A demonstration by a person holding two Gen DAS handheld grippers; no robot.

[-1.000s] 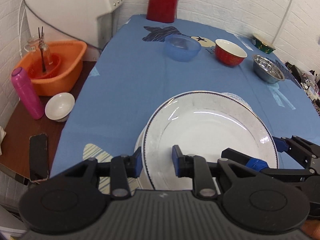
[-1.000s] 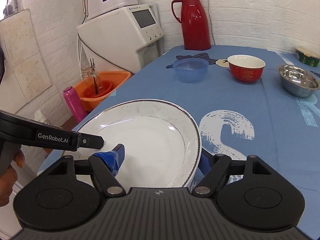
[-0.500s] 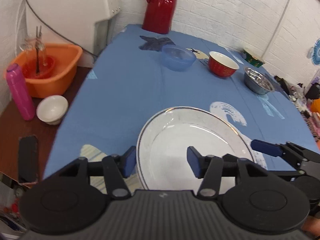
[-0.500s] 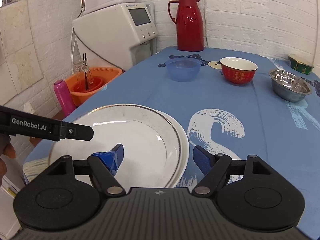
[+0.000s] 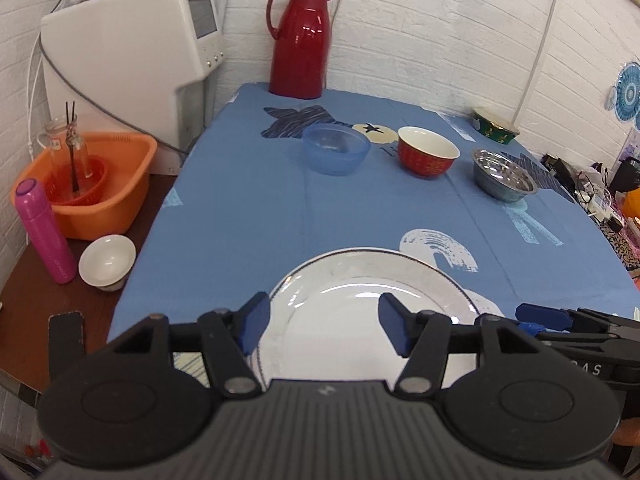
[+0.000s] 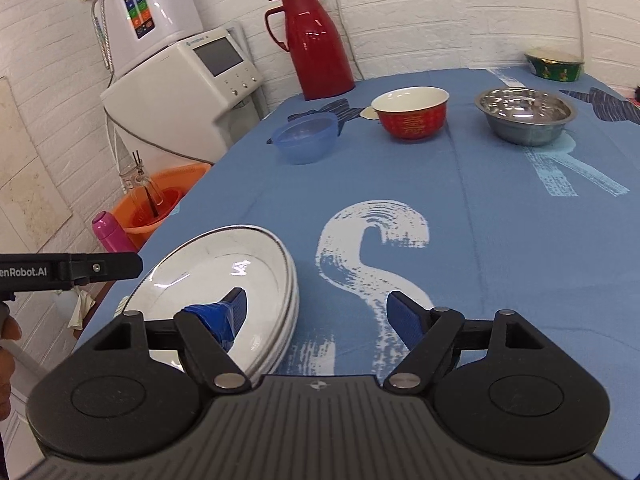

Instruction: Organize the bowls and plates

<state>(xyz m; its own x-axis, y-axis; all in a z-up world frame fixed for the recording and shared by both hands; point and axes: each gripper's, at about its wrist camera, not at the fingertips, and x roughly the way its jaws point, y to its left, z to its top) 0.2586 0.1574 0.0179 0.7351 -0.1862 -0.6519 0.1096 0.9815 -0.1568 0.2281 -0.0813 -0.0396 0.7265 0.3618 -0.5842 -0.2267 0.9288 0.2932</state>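
The left tool (image 5: pixel 322 326) has its two blue fingers spread wide, with nothing between them. It hangs just over the near edge of the stack of white round plates with a thin dark rim line (image 5: pixel 370 312). The right tool (image 6: pixel 316 314) is spread wide too and holds nothing. Its left finger sits over the right edge of the plates, and its right finger is over the bare blue cloth of the desk (image 6: pixel 500 248).

The plates lie flat, one on top of the other, at the near left corner of the desk. So the plate part of the job looks done, and both tools look free to go.

The bowls look like the next step. Farther back, three bowls stand in a row, each a little apart from the next: the see-through blue plastic bowl (image 5: pixel 336 150) on the left, the red bowl with a white inside (image 5: pixel 428 156) in the middle, and the shiny metal bowl (image 5: pixel 504 176) on the right. I think a tool must reach far over the desk, with its fingers one on each side of a bowl's rim, and then pinch.

Farthest back stand a small green bowl with gold marks (image 5: pixel 495 131) and a tall red jug with a handle (image 5: pixel 302 40).
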